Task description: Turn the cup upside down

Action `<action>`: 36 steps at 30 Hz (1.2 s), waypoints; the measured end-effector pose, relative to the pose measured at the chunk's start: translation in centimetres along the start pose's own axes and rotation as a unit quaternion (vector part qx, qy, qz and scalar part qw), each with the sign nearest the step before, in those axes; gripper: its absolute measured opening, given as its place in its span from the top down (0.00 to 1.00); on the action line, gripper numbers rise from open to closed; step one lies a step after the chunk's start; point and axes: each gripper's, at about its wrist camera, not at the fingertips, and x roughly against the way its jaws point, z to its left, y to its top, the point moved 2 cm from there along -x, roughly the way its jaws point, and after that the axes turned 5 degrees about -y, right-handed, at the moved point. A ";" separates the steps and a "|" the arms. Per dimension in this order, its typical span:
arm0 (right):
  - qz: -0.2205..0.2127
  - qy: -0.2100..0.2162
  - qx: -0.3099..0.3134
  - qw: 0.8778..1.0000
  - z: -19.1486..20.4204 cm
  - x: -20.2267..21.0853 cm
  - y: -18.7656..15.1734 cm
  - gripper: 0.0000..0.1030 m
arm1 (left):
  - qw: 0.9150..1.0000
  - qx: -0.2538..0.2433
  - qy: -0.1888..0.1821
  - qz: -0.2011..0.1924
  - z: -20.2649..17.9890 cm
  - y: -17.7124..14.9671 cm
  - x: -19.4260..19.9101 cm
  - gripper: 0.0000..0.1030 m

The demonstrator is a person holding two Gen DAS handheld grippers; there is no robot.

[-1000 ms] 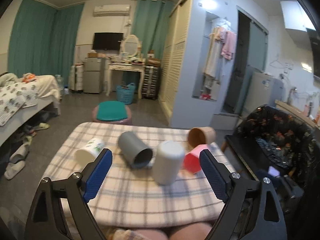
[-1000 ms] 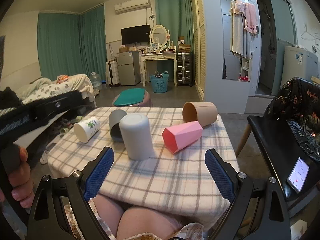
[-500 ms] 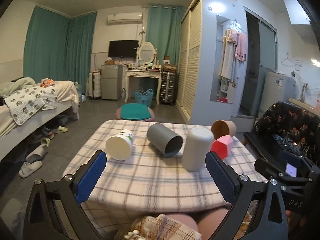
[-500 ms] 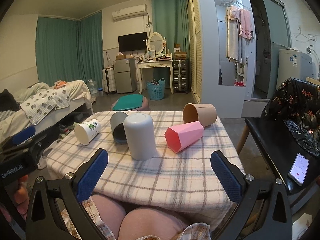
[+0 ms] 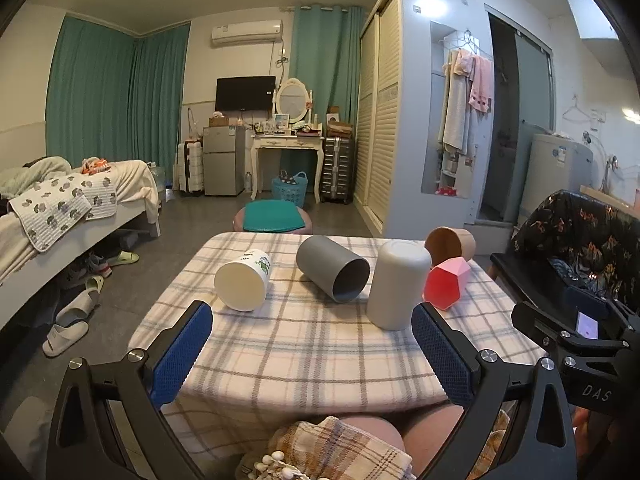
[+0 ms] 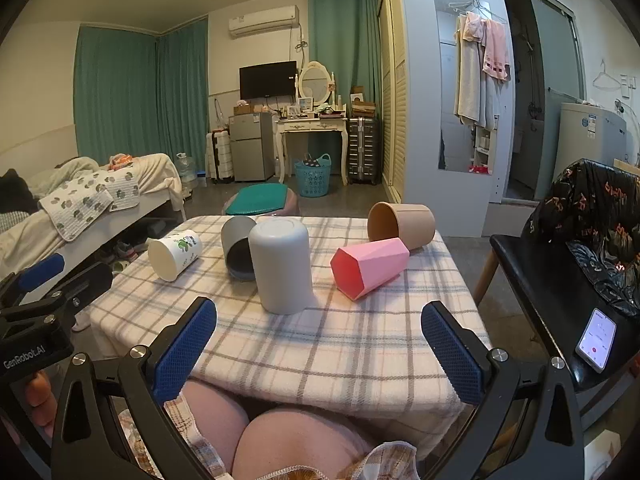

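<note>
Grey cup point(image 6: 239, 247) behind upturned cup point(image 6: 281, 266)

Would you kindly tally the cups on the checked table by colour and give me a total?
White with green print: 1
Dark grey: 1
Light grey, standing mouth down: 1
Pink: 1
Tan: 1
Total: 5 cups

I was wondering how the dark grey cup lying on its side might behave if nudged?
The dark grey cup is a smooth cylinder on its side, so it would probably roll. The checked cloth may slow it. It looks like light, rigid plastic.
</note>
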 end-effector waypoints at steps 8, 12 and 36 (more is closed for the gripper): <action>0.003 0.000 0.001 1.000 -0.2 -0.1 -0.2 0.00 | 1.000 0.004 0.002 0.000 0.3 0.0 0.0 0.00; 0.005 -0.001 0.004 1.000 -0.1 -0.1 -0.3 0.00 | 1.000 0.006 0.002 0.001 0.2 0.1 -0.1 0.00; 0.011 0.000 0.008 1.000 0.3 -0.6 -0.9 0.00 | 1.000 0.006 0.007 0.002 0.6 0.0 -0.2 0.00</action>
